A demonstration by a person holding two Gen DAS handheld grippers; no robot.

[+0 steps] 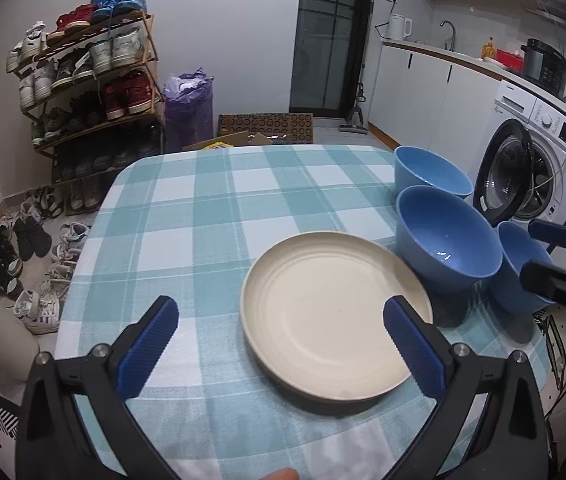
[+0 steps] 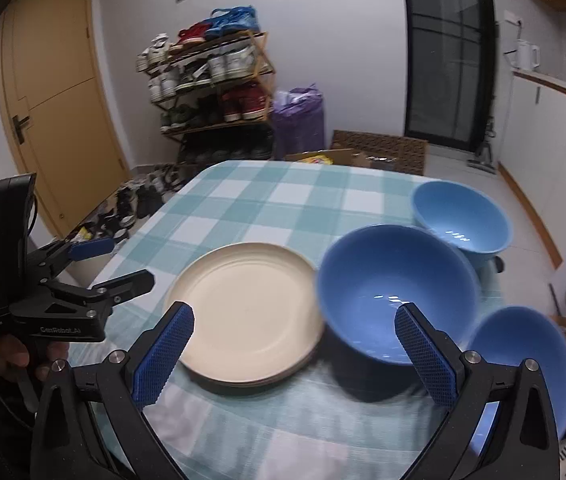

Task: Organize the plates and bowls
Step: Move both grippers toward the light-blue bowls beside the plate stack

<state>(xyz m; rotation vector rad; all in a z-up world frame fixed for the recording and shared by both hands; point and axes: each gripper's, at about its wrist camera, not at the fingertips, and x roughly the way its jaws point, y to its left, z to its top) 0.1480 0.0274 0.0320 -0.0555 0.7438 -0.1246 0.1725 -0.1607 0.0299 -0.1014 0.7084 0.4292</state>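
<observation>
Bowls sit lower right of our cream plate stack (image 2: 249,312) — the middle blue bowl (image 2: 397,292) lies straight ahead of our right gripper (image 2: 295,344). Both it and the left gripper (image 1: 281,334) gape empty.

Grey-white walls; shoe rack (image 1: 87,80) at 10 o'clock; dark glass door (image 1: 333,36) at 12; washing machine (image 1: 539,160) at 3; wooden door (image 2: 59,92).

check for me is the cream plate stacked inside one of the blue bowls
No, the cream plate lies flat on the checked tablecloth, beside the middle blue bowl, not inside it.
</observation>
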